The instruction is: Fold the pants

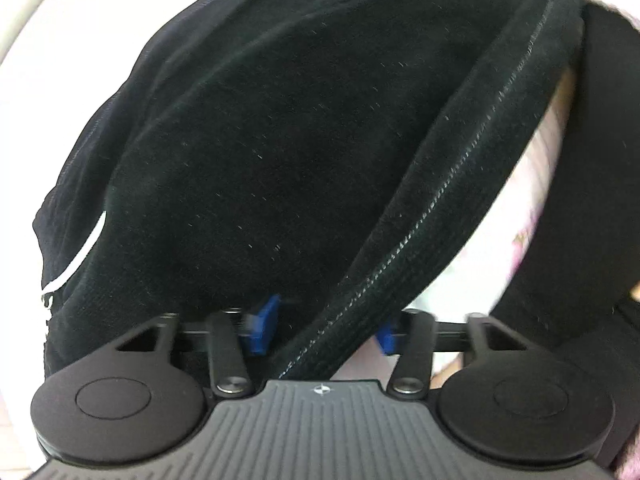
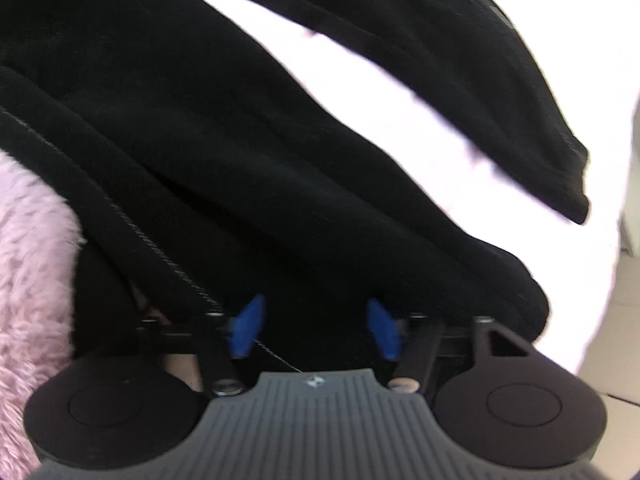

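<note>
My left gripper (image 1: 324, 326) sits right against the black pants (image 1: 280, 140); the cloth fills nearly the whole left wrist view. A thick stitched seam (image 1: 448, 196) of the pants runs down from the upper right and passes between my two blue fingertips (image 1: 262, 326), which stand apart on either side of it. I cannot tell whether they are pinching the seam or only straddling it, since the fabric hides their tips. A thin white cord (image 1: 80, 256) shows at the left edge of the cloth.

My right gripper (image 2: 316, 328) is also buried in the pants (image 2: 200, 140), with black fabric bunched between and over its blue fingertips (image 2: 248, 326), which are spread apart. Whether they hold the cloth I cannot tell. The pants lie in loose folds over a white surface (image 2: 400, 100), one leg (image 2: 480, 80) curving away toward the upper right. A fluffy pink blanket (image 2: 32, 260) sits just beside the pants on the left.
</note>
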